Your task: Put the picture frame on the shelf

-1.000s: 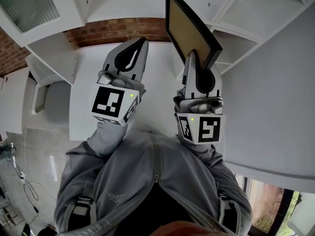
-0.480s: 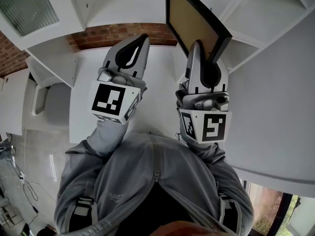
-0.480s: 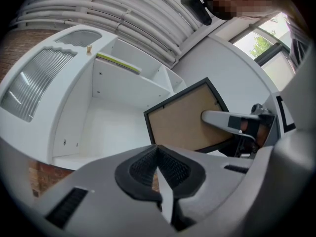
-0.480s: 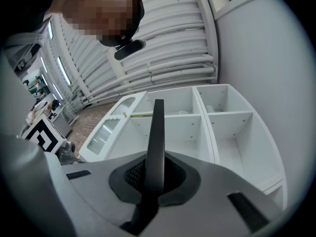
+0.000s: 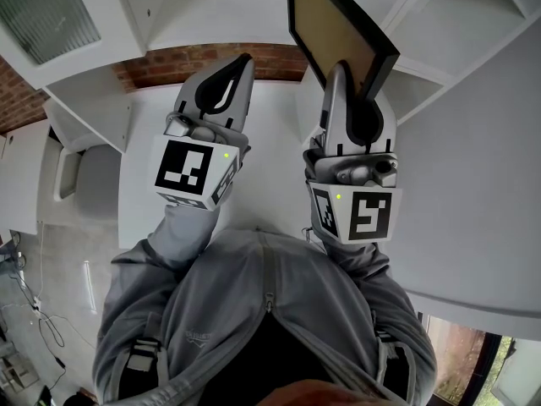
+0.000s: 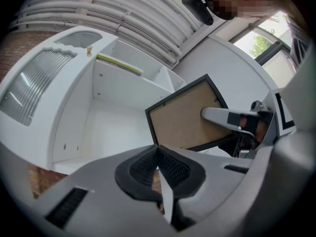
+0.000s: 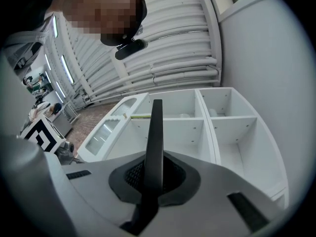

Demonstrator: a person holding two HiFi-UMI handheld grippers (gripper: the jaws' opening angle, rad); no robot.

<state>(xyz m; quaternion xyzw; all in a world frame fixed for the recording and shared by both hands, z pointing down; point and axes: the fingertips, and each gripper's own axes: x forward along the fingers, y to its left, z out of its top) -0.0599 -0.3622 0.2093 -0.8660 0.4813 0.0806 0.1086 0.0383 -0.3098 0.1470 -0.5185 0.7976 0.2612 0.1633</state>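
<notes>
Left of centre in the head view, the grey hand-held left gripper [image 5: 243, 61] pointed up-frame with its jaws pressed together and nothing between them. To its right, the matching right gripper [image 5: 351, 87] was clamped on the lower edge of the black-rimmed picture frame with a brown backing board [image 5: 325, 24]. The frame stood tilted at upper centre-right, raised in front of the white open-compartment shelf unit [image 5: 414, 57]. In the right gripper view it showed edge-on [image 7: 156, 132] between the pads.
</notes>
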